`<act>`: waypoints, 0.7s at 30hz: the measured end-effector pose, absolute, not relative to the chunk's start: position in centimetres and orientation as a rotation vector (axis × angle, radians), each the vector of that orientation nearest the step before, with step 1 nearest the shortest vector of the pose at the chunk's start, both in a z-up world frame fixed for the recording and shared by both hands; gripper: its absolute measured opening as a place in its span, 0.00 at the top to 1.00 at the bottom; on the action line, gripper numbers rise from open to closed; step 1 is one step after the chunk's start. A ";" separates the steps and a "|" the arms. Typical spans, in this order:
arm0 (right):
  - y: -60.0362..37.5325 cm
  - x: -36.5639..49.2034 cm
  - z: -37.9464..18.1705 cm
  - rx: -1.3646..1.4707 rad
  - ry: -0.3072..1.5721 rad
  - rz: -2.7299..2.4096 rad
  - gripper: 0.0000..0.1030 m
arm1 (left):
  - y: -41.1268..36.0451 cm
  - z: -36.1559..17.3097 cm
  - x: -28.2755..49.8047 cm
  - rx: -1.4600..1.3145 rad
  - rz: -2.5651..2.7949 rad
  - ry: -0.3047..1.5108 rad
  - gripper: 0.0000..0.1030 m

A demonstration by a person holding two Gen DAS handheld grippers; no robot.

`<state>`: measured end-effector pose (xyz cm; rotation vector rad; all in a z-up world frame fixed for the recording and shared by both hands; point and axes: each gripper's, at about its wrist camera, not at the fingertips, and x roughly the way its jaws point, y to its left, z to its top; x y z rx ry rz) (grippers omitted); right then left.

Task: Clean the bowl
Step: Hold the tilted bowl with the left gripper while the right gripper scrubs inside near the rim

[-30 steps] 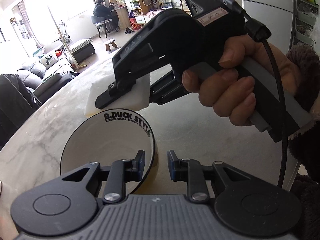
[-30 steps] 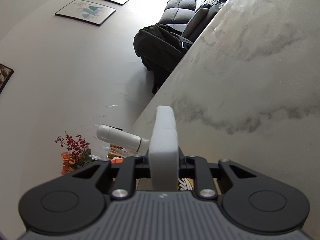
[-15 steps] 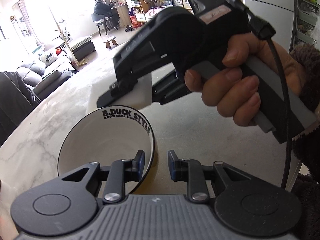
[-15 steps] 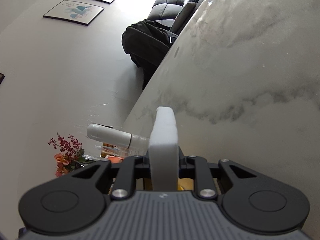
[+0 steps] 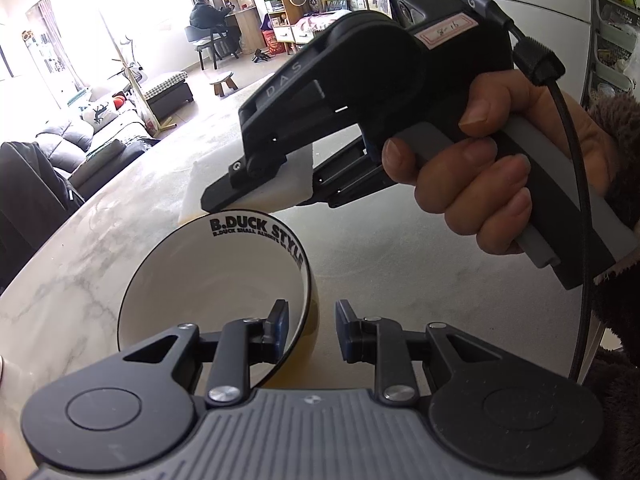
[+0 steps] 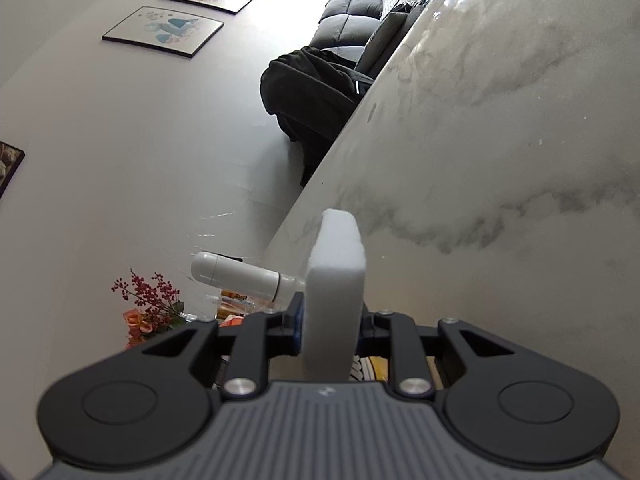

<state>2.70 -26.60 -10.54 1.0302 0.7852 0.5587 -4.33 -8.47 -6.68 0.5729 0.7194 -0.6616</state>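
The bowl point(image 5: 208, 280), white inside with a black rim, black lettering and a yellow outside, is tilted with its mouth toward the left wrist camera. My left gripper point(image 5: 310, 316) is shut on its near wall, one finger inside and one outside. A person's hand point(image 5: 480, 184) holds my right gripper point(image 5: 256, 190) just above the bowl's far rim. It is shut on a white sponge point(image 5: 298, 178). In the right wrist view the sponge point(image 6: 334, 288) stands upright between the right gripper's point(image 6: 330, 332) fingers over the marble table point(image 6: 500, 140).
The marble table point(image 5: 400, 280) spreads around the bowl. Past its edge are a chair draped with a dark jacket point(image 6: 312, 92), a grey sofa point(image 5: 80, 140) and a seated person point(image 5: 208, 12) far back. A white cylinder point(image 6: 236, 276) and flowers point(image 6: 148, 304) lie beyond the table's edge.
The right gripper with the sponge has shifted slightly to the right above the bowl's far rim. The bowl stays in the left gripper as before.
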 end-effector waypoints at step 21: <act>-25.6 2.0 -8.6 0.877 0.764 0.506 0.77 | -7.3 -6.8 -3.7 0.543 -0.666 0.726 0.75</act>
